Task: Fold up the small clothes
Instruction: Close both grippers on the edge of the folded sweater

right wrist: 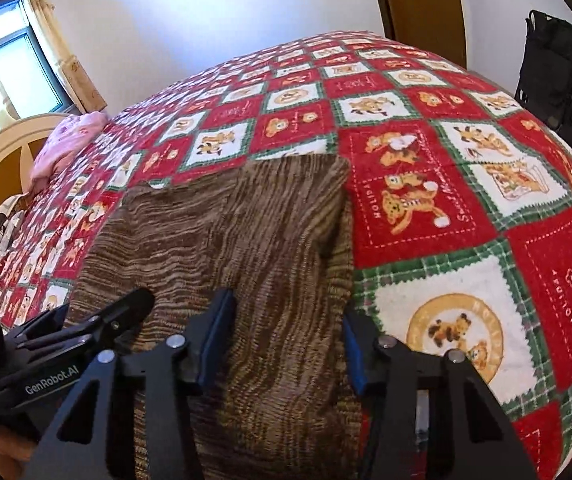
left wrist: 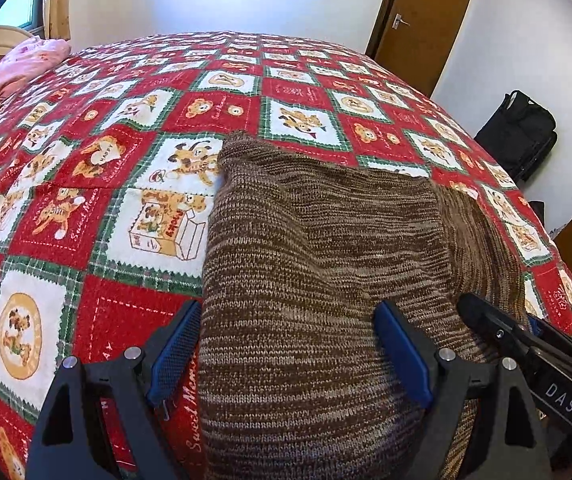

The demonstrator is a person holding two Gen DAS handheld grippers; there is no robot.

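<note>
A brown-and-tan marled knitted garment (left wrist: 306, 264) lies partly folded on the bed's red, white and green patchwork bear-print quilt (left wrist: 97, 184), near the quilt's close edge. The left hand-held gripper (left wrist: 286, 356) is spread wide over the garment's near left part, its blue pads (left wrist: 175, 354) standing clear on either side of the knit, released. The right hand-held gripper (right wrist: 281, 350) straddles the garment's right edge; fabric sits between its blue pads (right wrist: 215, 342), but whether they are pressing it I cannot tell. A pink crumpled cloth (left wrist: 17, 72) lies at the quilt's far left corner.
</note>
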